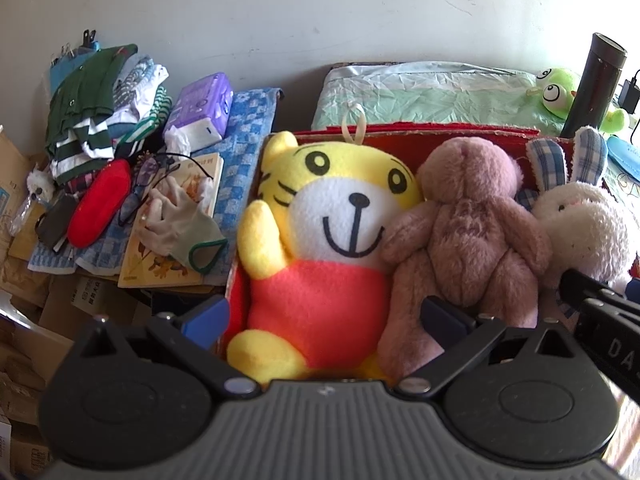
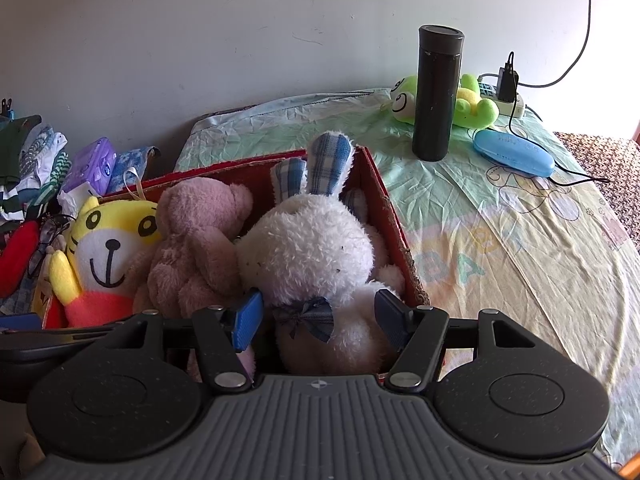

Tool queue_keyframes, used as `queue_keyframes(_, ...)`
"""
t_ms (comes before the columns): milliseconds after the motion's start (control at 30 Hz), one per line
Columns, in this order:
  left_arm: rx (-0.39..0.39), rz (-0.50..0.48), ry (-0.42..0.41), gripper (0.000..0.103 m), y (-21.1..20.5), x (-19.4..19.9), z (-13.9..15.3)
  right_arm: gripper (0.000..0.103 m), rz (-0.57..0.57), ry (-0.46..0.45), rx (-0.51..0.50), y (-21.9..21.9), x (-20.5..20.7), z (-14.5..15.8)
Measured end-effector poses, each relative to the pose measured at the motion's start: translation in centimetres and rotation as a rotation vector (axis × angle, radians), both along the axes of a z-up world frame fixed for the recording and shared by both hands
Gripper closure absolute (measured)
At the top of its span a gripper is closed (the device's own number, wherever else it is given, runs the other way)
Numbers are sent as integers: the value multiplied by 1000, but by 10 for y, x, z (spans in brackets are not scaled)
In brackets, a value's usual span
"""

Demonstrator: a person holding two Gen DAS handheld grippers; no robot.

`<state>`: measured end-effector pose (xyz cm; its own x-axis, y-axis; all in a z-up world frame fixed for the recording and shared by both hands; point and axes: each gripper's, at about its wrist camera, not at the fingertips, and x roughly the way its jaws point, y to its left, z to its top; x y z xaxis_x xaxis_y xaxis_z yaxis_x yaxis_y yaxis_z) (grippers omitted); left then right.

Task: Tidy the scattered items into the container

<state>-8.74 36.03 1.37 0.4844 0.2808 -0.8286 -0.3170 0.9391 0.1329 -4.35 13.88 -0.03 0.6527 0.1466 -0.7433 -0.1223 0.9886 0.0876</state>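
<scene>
Your left gripper stands wide open above the yellow tiger plush, gripping nothing. Your right gripper is also spread wide, its blue pads flanking the white rabbit plush without pinching it. The red box holds three toys side by side: tiger, pink teddy bear, rabbit. A green frog plush lies outside the box, behind the black flask.
</scene>
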Motion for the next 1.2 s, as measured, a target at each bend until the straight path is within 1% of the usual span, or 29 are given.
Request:
queue_keyframes(100, -3, 6, -4, 2, 2, -1, 2, 38, -2, -24, -10, -1, -2, 3)
queue_keyframes(300, -13, 6, -2, 2, 2, -6, 3, 38, 1, -32, -20, -1, -5, 5)
queue_keyframes(500, -18, 10, 2, 2, 2, -6, 3, 38, 1, -5, -18, -2, -4, 1)
queue_keyframes(1200, -26, 3, 4, 2, -3, -16, 5, 38, 9, -16, -41, 1, -15, 5)
